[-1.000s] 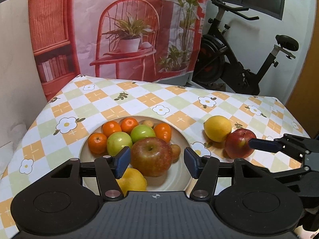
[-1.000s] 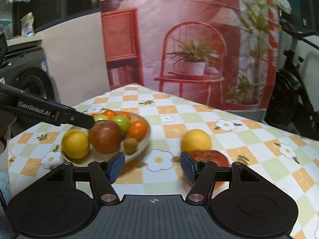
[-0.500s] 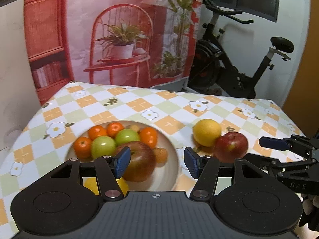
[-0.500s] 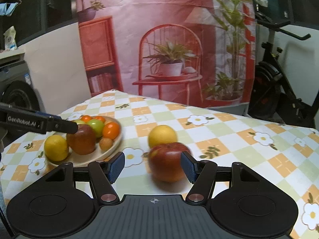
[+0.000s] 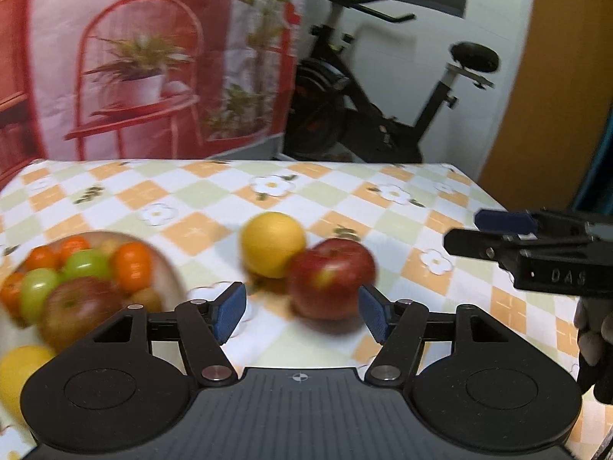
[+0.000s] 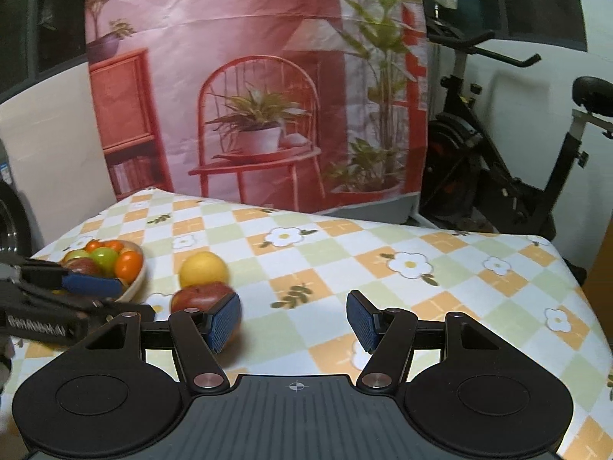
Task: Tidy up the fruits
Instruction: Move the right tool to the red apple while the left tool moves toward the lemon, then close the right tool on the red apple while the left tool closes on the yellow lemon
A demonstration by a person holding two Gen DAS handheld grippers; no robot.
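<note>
Here the tablecloth point(image 5: 345, 191) is seen with a filled plate point(image 5: 170, 268) at its left, while a red apple point(image 5: 331, 278) lies touching a lemon point(image 5: 272, 243) beside it. The left gripper point(image 5: 302, 312), its jaws just widened and empty, is lined up on the apple; closing should follow. The apple's stem end appears turned upward, though blurred. The right gripper point(image 6: 293, 320) is released, empty.

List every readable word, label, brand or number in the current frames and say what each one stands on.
"DAS": raised letters on the black body of the right gripper, left wrist view; anything after them is cut off or hidden.
White lettering on the arm of the left gripper, right wrist view: blurred, seems to begin "GenRobot", not fully readable.
Books on the printed backdrop: no readable titles.
</note>
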